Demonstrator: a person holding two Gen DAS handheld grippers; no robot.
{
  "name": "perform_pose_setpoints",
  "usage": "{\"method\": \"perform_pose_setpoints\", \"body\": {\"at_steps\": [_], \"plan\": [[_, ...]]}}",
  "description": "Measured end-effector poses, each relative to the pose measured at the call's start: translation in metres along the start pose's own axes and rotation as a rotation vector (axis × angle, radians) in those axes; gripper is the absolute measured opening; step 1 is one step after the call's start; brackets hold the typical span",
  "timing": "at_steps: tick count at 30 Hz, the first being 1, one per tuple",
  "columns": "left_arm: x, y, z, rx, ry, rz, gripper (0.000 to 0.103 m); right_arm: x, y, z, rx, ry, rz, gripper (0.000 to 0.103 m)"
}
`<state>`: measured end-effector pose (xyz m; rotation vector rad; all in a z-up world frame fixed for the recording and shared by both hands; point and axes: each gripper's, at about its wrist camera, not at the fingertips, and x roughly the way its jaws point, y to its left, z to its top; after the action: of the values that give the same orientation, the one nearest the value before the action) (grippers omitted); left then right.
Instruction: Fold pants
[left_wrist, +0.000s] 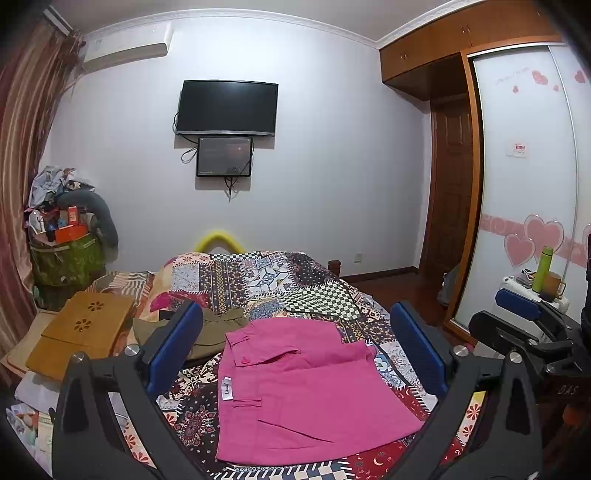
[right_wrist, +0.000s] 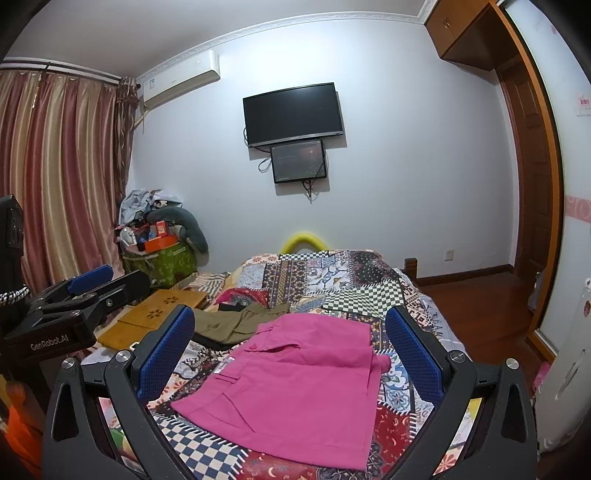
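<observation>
The folded magenta cotton pants (left_wrist: 303, 391) lie flat on the patchwork-patterned bed cover (left_wrist: 295, 280), waistband toward the left, long axis running away toward the far wall. The left gripper (left_wrist: 295, 354) and right gripper (right_wrist: 291, 354) hover above the pants, jaws spread wide, holding nothing. Crumpled olive-green pants (right_wrist: 240, 319) lie just beyond.

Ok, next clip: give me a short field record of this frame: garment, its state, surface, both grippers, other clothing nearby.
garment: pink pants
state: folded into a compact rectangle, lying flat, waistband button visible
surface: patchwork quilt on the bed
left gripper: open, above the pants, holding nothing
right gripper: open, above the pants, holding nothing
other clothing: olive-green garment beyond the pink pants, toward the left
beside bed: wooden lap table
</observation>
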<state>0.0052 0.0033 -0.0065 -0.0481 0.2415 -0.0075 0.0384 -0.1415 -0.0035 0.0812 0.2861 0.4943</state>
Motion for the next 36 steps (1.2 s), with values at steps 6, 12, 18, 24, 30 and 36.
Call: {"method": "perform_pose_setpoints", "body": {"at_steps": [6,12,18,24,30,36], "plan": [[0.0016,-0.0007,-0.0005,0.007,-0.002,0.004,0.103,0.0001,-0.0017,-0.0002,0.000,0.002,0.001,0.103],[0.0009,-0.0038,0.0002,0.010,-0.004,0.002,0.103,0.0003,-0.0024,0.0013,-0.002,0.004,0.000,0.103],[0.0001,-0.0054,0.0018,0.015,-0.006,0.004,0.103,0.0005,-0.0022,0.0012,-0.005,0.004,-0.002,0.103],[-0.0002,-0.0049,0.0021,0.016,-0.007,0.004,0.103,0.0010,-0.0029,0.0016,-0.005,0.004,-0.003,0.103],[-0.0013,-0.0063,0.0020,0.017,-0.008,0.006,0.103,0.0010,-0.0019,0.0019,-0.009,0.004,-0.005,0.103],[-0.0009,-0.0057,0.0025,0.016,-0.008,0.006,0.103,0.0011,-0.0023,0.0025,-0.009,0.004,-0.005,0.103]]}}
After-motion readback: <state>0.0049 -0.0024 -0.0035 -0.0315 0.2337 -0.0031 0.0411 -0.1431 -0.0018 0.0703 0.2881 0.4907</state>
